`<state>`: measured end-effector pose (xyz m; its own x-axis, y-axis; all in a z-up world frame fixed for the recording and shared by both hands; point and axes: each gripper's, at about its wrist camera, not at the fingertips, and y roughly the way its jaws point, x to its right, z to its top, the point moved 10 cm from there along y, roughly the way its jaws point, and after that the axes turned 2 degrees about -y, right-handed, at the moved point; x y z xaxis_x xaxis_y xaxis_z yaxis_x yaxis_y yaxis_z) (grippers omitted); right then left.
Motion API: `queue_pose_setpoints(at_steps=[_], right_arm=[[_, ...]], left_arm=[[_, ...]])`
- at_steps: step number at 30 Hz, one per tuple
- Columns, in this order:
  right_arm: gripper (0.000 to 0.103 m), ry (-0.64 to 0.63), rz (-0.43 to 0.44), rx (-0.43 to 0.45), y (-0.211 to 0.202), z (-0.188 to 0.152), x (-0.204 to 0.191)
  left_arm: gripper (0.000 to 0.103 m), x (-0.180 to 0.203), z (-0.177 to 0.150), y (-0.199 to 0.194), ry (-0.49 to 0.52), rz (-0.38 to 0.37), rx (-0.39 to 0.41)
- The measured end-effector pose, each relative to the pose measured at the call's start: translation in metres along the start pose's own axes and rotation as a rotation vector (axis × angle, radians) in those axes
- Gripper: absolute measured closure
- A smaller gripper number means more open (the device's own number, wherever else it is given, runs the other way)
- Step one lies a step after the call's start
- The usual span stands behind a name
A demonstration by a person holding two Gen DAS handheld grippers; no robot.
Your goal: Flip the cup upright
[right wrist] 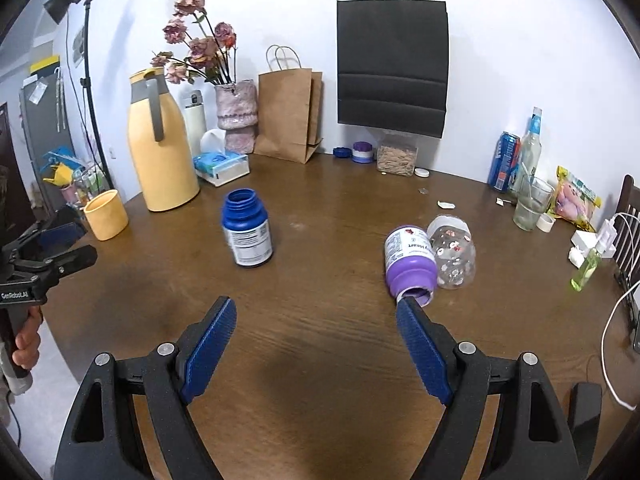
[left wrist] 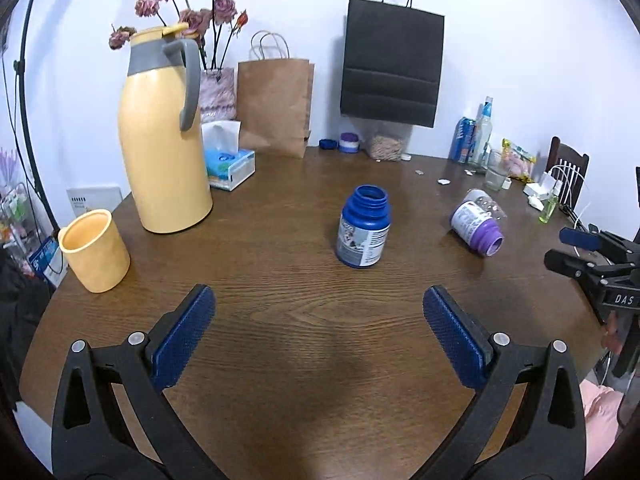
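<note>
- My left hand-held gripper [left wrist: 319, 308] is spread apart, the upright cup [left wrist: 95, 251] off to its left.
- My right hand-held gripper [right wrist: 316, 320] gapes too, holding nothing, above the bench [right wrist: 320, 344].

A home – dried flowers [right wrist: 200, 46], thermos [right wrist: 162, 144], wooden table [right wrist: 320, 208].

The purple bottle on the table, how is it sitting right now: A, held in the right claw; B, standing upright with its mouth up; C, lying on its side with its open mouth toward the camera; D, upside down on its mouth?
C: the purple bottle lies on its side on the table, open mouth facing the right claw, which is open and holds nothing.
</note>
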<state>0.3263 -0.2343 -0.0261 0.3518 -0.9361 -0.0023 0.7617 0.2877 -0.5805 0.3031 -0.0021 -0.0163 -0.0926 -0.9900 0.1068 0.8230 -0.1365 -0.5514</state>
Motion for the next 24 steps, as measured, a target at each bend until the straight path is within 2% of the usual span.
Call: queue_pose_setpoints(at_steps=[9,13,16,20,24], right_arm=[[0.016,0.013,-0.001,0.048,-0.026,-0.007,-0.012],[0.016,-0.001,0.003,0.083,-0.052,-0.017,-0.026],[0.016,-0.006,0.006,0.11,-0.074,-0.026,-0.037],[0.016,-0.006,0.03,0.131,-0.096,-0.044,-0.055],[0.016,-0.022,0.047,0.135,-0.11,-0.06,-0.075]], left_arm=[[0.0,0.001,0.0,-0.028,-0.021,0.01,0.068],[0.0,0.002,-0.008,-0.051,0.006,0.003,0.109],[0.0,0.001,-0.019,-0.074,0.034,0.036,0.138],[0.0,0.001,-0.049,-0.104,0.057,0.059,0.127],[0.0,-0.004,-0.074,-0.128,0.036,0.063,0.13]])
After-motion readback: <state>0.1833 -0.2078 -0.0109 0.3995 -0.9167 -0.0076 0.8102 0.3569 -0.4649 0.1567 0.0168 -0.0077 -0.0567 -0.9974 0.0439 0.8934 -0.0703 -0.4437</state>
